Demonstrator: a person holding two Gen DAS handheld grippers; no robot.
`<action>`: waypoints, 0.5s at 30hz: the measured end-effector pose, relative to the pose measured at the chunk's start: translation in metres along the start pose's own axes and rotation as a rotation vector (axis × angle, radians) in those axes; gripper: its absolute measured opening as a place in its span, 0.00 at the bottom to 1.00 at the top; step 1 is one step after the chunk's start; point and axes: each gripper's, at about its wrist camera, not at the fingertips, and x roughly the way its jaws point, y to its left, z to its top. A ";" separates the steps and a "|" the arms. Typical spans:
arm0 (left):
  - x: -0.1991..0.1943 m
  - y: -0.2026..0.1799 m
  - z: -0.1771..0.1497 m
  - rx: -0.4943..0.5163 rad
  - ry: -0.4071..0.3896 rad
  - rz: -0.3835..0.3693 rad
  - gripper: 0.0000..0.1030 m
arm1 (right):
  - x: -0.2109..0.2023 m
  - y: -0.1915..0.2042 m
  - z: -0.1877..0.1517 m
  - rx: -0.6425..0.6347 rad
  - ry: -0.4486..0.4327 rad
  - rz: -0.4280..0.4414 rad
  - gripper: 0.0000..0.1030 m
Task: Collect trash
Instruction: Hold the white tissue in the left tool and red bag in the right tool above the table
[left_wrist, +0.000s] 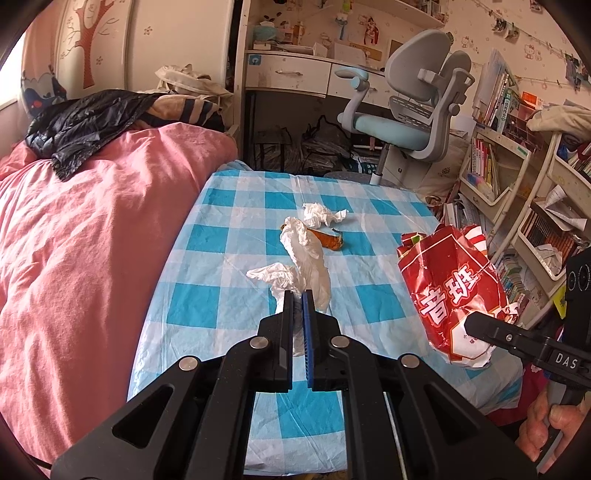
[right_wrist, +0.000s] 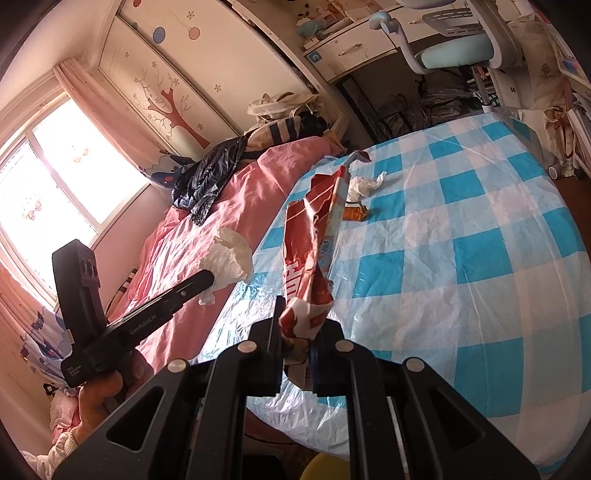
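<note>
Left gripper (left_wrist: 297, 295): jaws closed on a white tissue (left_wrist: 308, 258), held clear above the table (left_wrist: 229, 206). In the right wrist view this tissue (right_wrist: 231, 258) hangs off that gripper's tip, over the pink bedding (right_wrist: 221, 206).

Right gripper (right_wrist: 295, 332): jaws closed on the bottom of a red bag (right_wrist: 306, 266), its torn mouth pointing away. From the left it sits just right of the tissue, raised over the table edge.

Remaining on the checked cloth: a crumpled tissue (left_wrist: 323, 215) and, just beside it, an orange wrapper (left_wrist: 328, 240).

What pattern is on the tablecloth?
Blue-and-white checks on the tablecloth, clearest in the left wrist view.
</note>
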 end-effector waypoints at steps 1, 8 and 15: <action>0.001 0.000 0.001 -0.001 -0.001 -0.001 0.05 | 0.000 0.000 0.000 0.001 -0.001 0.001 0.11; 0.002 0.000 0.001 -0.001 0.000 0.001 0.05 | 0.003 -0.001 0.000 0.004 0.007 0.005 0.11; 0.003 -0.002 0.003 0.000 0.001 0.005 0.05 | 0.004 0.001 -0.001 -0.002 0.009 0.005 0.11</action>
